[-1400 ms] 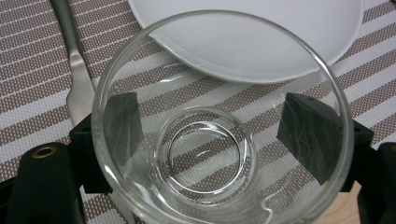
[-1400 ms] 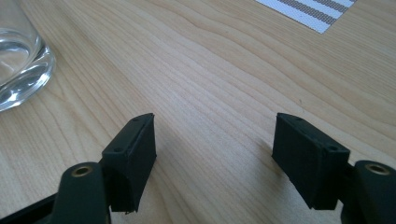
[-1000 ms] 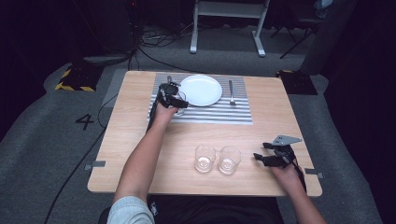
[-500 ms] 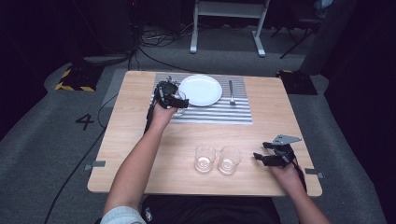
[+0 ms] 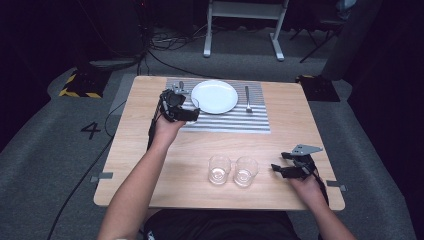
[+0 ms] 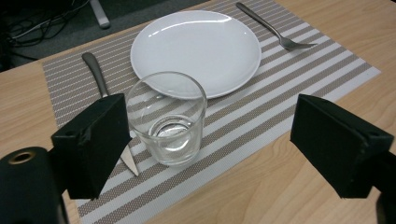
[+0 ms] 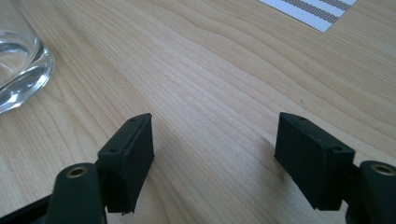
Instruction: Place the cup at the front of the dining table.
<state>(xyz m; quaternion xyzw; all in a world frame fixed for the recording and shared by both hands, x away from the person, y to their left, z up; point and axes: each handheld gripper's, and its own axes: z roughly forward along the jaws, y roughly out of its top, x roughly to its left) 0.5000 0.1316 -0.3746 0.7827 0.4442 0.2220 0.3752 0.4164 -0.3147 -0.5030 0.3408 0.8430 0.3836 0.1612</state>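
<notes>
Left hand-held gripper (image 6: 205,140) open around a glass (image 6: 166,116) on the striped mat (image 6: 289,88) beside the plate (image 6: 196,49), right hand-held gripper (image 7: 212,154) open, empty, over the counter's (image 7: 210,70) near right corner

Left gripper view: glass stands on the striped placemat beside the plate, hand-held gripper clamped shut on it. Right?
Not quite. The left gripper view shows the left hand-held gripper open: one jaw sits beside the glass, the other stands well clear. The glass does stand on the striped placemat beside the plate.
</notes>
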